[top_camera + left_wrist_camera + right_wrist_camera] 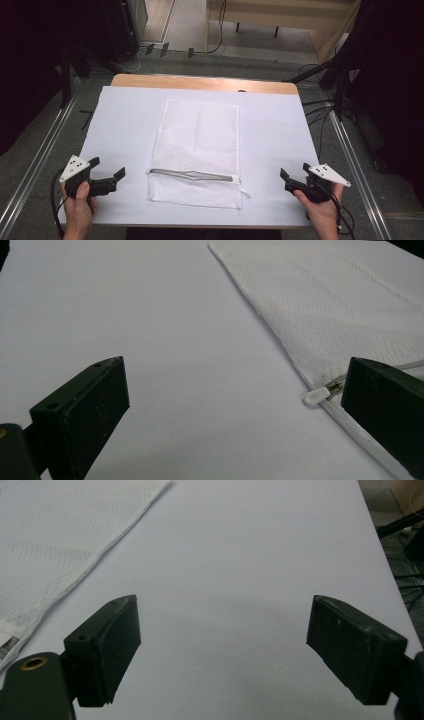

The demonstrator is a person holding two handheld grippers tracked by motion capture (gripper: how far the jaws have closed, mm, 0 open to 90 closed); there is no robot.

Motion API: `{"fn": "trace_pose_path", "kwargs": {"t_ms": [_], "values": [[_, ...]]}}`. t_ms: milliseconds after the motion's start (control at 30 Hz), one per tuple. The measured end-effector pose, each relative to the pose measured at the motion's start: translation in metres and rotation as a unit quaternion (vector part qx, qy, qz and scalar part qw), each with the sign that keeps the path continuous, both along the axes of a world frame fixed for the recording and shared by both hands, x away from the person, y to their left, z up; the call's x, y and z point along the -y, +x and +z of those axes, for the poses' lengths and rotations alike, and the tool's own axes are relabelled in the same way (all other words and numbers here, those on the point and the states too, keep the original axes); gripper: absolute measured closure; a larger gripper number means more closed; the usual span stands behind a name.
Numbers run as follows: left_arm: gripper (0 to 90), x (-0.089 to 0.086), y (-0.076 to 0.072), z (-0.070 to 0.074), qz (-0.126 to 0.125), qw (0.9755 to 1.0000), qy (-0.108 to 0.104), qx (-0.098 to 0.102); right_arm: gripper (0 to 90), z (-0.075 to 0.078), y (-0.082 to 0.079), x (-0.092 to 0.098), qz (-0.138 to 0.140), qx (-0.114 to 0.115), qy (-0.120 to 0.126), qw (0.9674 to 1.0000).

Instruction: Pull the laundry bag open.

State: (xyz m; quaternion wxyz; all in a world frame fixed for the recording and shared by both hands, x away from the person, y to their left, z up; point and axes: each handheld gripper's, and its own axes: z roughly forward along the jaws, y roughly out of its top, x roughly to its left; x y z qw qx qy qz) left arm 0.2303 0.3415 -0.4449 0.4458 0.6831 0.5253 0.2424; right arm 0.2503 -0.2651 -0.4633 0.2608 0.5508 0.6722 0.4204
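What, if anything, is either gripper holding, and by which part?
Nothing. The left gripper and right gripper stand open, either side of the mesh bag.

Left claw (106,167): matte black body with two flat, block-shaped jaws; a grey three-cornered plate on top carries small dark dots; a black cable trails from its rear. In the left gripper view (225,405), each jaw is a thick rectangular slab with small screw holes along its upper edge, and a brass-coloured fitting sits at the lower left corner. Right claw (295,174): same black build, same dotted grey plate, black cable looping below. In the right gripper view (222,650), a brass-ringed hole marks the near mount. Both forearms are bare, with no sleeves visible.
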Motion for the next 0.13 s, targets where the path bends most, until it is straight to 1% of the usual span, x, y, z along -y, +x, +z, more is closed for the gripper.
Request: {"fn": "trace_pose_path", "kwargs": {"t_ms": [133], "values": [[0.0, 0.0003, 0.0003, -0.0007, -0.003, 1.0, 0.004, -0.003, 14.6, -0.0006, 0.0009, -0.0003, 0.0, -0.002, 0.002, 1.0]]}}
